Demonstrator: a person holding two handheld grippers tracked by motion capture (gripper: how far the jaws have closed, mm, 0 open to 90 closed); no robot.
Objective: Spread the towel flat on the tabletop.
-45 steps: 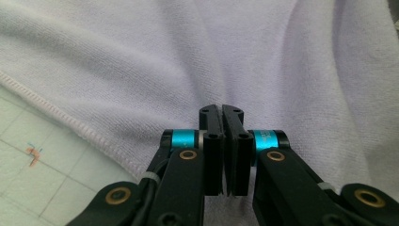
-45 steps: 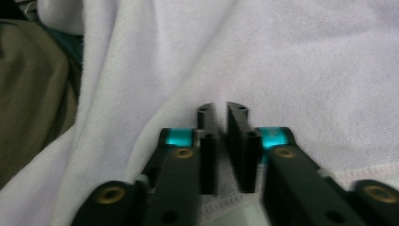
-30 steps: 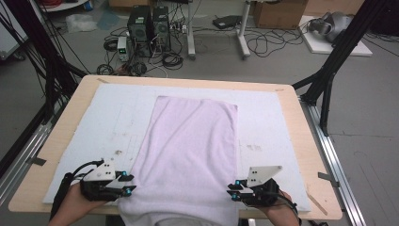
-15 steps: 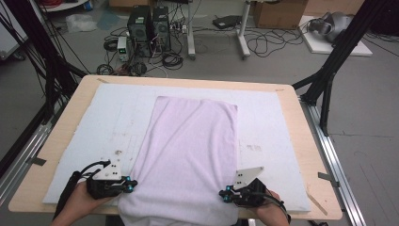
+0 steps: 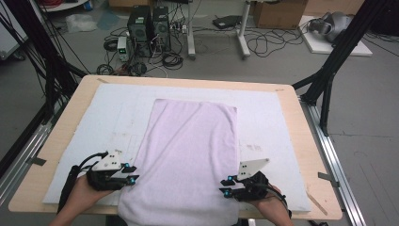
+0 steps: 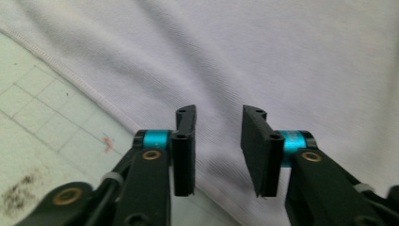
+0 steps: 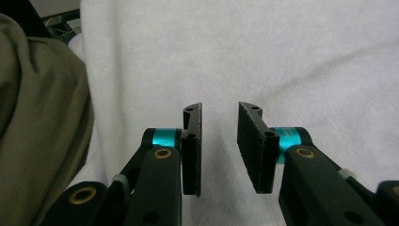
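1. Towel [image 5: 188, 160], pale lilac, lies flat and lengthwise on the white mat [image 5: 273, 117] that covers the wooden surface [image 5: 70, 117]; its near end hangs over the surface's near edge.
2. Left tool [image 5: 133, 173], held in the person's left hand [image 5: 87, 190], sits at the towel's left edge near the near end, jaw tips pointing toward the cloth.
3. In the left gripper view the towel spreads ahead of and under that tool [image 6: 217, 141], with the stitched hem [image 6: 70, 77] running diagonally off to its left and bare gridded mat [image 6: 42, 122] beyond the hem.
4. Its jaws have just been opening and now stand at a narrow gap; nothing is pinched between the pads, and towel fabric shows through the gap.
5. Right tool [image 5: 227, 186], in the right hand [image 5: 268, 202], rests at the towel's right edge, roughly level with the left one, tips pointing inward at the cloth.
6. In the right gripper view towel fabric lies ahead of this tool [image 7: 219, 141] and on both sides of it; an olive-grey fabric [image 7: 37, 117], the person's clothing, lies off to its left.
7. Those jaws have likewise just been opening, stand narrowly parted, and grip nothing; cloth lies beneath the gap, and whether the pad tips touch it I cannot tell.
8. Both tools lie well apart, with the full width of the towel between them.
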